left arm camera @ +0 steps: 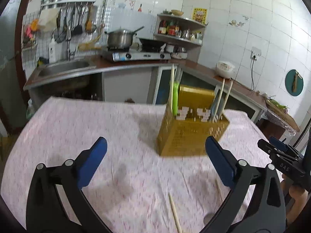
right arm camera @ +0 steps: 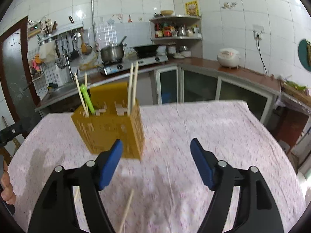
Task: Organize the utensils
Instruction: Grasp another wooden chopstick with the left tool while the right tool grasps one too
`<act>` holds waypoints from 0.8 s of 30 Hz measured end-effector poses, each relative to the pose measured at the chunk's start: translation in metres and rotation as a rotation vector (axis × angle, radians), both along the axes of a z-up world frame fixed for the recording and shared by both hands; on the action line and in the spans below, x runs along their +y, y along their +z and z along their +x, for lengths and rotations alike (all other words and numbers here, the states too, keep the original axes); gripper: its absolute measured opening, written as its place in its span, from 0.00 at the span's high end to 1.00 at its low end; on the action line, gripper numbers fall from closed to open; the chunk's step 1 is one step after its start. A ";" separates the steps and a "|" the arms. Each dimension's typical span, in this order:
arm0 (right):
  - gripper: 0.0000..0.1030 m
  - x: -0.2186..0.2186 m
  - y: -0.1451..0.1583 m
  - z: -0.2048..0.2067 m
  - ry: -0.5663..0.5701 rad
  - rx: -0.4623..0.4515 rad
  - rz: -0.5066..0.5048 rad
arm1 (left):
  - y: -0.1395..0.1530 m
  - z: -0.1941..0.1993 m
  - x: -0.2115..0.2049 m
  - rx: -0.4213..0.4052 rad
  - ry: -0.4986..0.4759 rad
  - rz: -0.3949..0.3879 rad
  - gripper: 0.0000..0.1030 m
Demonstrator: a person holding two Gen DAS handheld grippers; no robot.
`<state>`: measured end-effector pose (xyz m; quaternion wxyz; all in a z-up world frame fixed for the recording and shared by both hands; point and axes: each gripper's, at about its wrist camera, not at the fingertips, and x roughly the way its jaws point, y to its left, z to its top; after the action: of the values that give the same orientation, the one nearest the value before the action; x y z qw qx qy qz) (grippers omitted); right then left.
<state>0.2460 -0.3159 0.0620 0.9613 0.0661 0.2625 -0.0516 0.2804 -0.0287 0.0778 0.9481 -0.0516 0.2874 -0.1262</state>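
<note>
Now both tools, left tool (left arm camera: 155, 151) and right tool (right arm camera: 156, 153), were held wide and empty, while the thin, light, slippery chopstick (left arm camera: 175, 213) on the bench (left arm camera: 77, 128) was judged best pinched mid-length.

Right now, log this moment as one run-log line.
left gripper: open, empty | right gripper: open, empty | yellow holder: upright on tablecloth, chopsticks inside | loose chopsticks: on cloth
</note>
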 end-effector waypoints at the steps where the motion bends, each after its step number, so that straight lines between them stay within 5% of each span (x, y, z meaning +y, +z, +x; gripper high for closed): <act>1: 0.27 0.000 -0.006 -0.004 -0.004 0.023 0.007 | -0.006 -0.004 0.000 0.022 -0.004 0.004 0.05; 17: 0.26 0.016 -0.084 -0.027 -0.012 0.349 0.026 | -0.098 -0.023 -0.027 0.394 -0.042 0.103 0.10; 20: 0.26 0.016 -0.088 -0.026 -0.014 0.376 0.028 | -0.108 -0.019 -0.032 0.450 -0.046 0.097 0.16; 24: 0.31 0.023 -0.085 -0.021 -0.002 0.395 0.034 | -0.116 -0.010 -0.040 0.503 -0.052 0.109 0.42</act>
<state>0.2246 -0.2933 -0.0235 0.8899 0.0714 0.4465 -0.0600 0.2705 -0.0692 -0.0378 0.8446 -0.0230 0.5217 -0.1181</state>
